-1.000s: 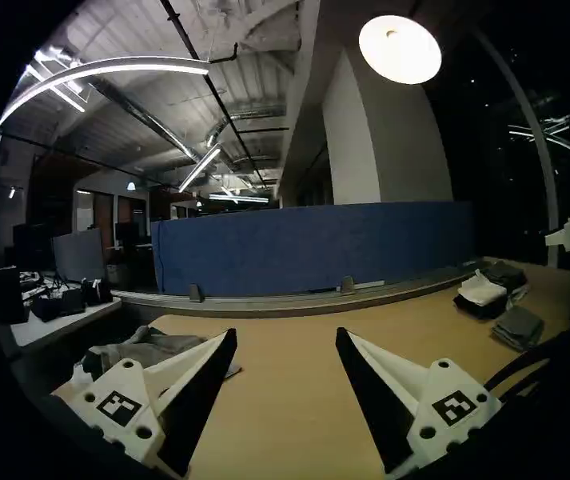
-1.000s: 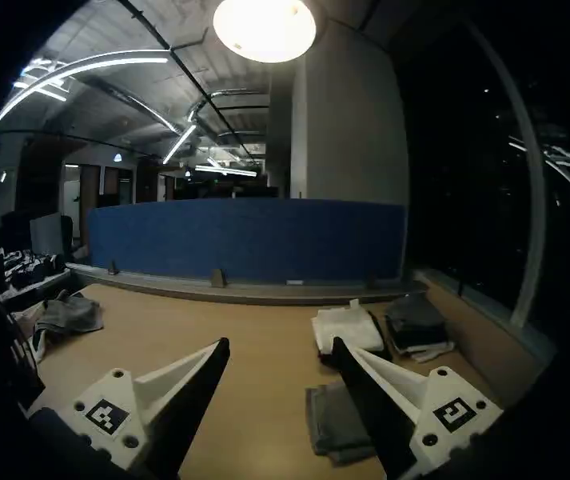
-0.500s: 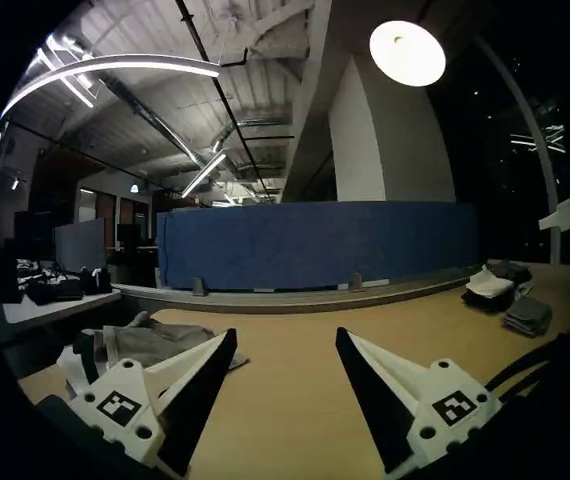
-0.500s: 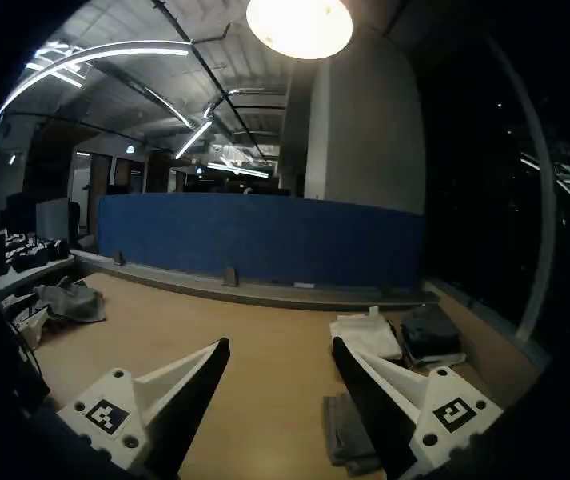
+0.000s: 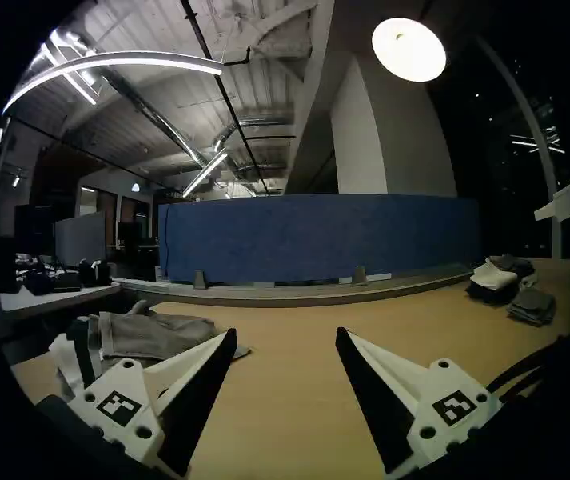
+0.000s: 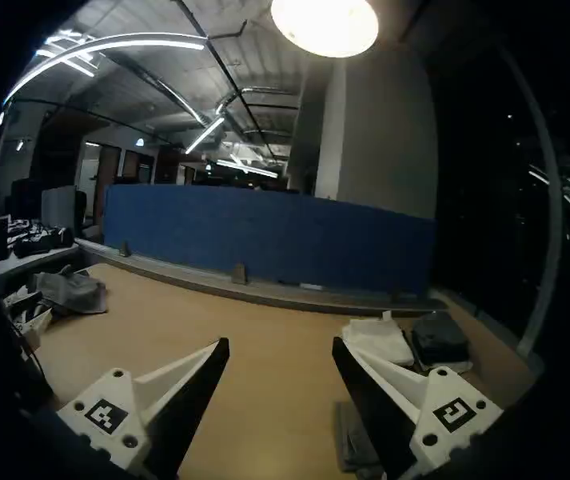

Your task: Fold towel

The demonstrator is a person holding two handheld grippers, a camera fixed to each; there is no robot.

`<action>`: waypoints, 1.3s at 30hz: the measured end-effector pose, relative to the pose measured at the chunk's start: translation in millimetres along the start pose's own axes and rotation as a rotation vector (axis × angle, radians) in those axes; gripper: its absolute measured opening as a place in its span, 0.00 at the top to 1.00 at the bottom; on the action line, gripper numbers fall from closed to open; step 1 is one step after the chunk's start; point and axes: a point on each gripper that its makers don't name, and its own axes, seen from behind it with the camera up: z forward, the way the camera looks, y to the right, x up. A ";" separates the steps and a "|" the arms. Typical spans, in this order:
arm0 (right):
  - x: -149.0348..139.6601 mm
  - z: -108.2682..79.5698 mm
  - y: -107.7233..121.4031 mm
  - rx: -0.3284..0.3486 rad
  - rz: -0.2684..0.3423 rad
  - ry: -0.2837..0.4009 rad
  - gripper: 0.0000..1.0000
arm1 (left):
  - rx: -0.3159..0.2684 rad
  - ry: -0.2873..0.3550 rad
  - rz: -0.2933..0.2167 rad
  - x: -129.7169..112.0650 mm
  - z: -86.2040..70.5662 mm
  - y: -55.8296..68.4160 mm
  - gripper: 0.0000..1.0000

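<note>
A crumpled grey towel point(image 5: 153, 334) lies on the wooden table point(image 5: 292, 336) at the left, just beyond my left gripper point(image 5: 285, 344), which is open and holds nothing. The same grey towel point(image 6: 69, 290) lies far left in the right gripper view. My right gripper point(image 6: 279, 352) is open and empty above the table point(image 6: 237, 320). Folded white and dark towels point(image 6: 408, 340) sit stacked beside its right finger, with a flat grey towel point(image 6: 354, 436) lying closer in. That stack point(image 5: 508, 280) lies far right in the left gripper view.
A blue divider panel point(image 5: 316, 236) runs along the back of the table. A side desk with dark equipment point(image 5: 45, 284) stands to the left. A round lamp point(image 6: 324, 24) hangs overhead. Dark windows point(image 6: 524, 200) line the right side.
Both grippers have dropped lower and closer to the table, still open. The grey towel has grown larger in the left gripper view. The folded stack has slid rightward in both views.
</note>
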 end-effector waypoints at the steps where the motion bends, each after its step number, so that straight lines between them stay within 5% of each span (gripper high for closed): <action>1: 0.0 0.1 -0.3 0.000 -0.001 -0.001 0.00 | 0.000 -0.001 -0.003 -1.0 0.0 -0.2 0.08; 24: 3.3 -0.7 9.5 -0.003 0.015 0.018 0.00 | 0.020 -0.041 -0.025 -17.9 0.5 -11.9 0.08; 39: 26.5 -8.9 59.1 -0.052 0.100 0.102 0.00 | 0.018 -0.041 -0.022 -18.0 -0.2 -11.4 0.08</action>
